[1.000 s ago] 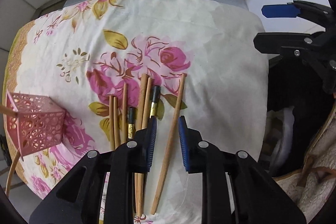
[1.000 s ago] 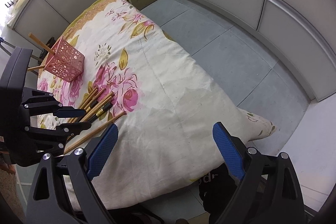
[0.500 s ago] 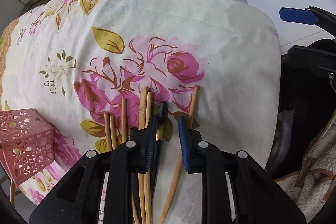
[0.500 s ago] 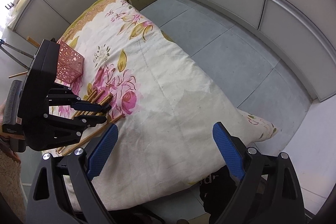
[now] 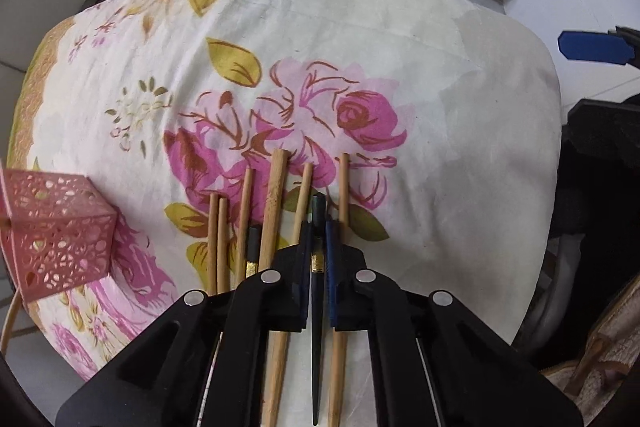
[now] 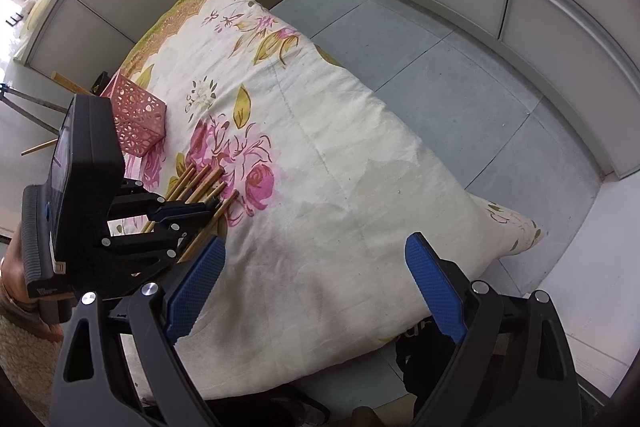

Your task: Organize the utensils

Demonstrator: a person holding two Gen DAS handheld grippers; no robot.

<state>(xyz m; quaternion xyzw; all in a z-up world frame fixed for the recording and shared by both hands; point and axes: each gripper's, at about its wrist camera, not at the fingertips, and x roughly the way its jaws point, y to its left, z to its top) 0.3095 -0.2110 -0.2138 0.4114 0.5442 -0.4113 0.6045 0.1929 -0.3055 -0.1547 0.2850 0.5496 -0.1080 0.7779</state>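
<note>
Since a second ago, the left gripper (image 5: 318, 231) has dropped lower over the row of chopsticks and its jaws have just been closing; its blue pads now pinch the dark, slender chopstick with a gold band (image 5: 317, 291) between them.

From the left wrist, that dark chopstick lies on the cream floral tablecloth (image 5: 460, 147), with light bamboo chopsticks (image 5: 274, 203) lined up just beside it on either side, one bamboo stick (image 5: 342, 195) touching the right pad's outer edge. A second dark chopstick (image 5: 253, 247) sits further left among them. The pink perforated square holder (image 5: 56, 227) stands well apart at the left edge of the cloth.

From the right wrist, the right gripper (image 6: 312, 291) hangs over the near edge of the cloth with its blue pads spread wide and nothing between them. The left gripper's black body partly hides the chopstick row and the pink holder behind it. Grey floor tiles (image 6: 460, 99) lie beyond the table.
</note>
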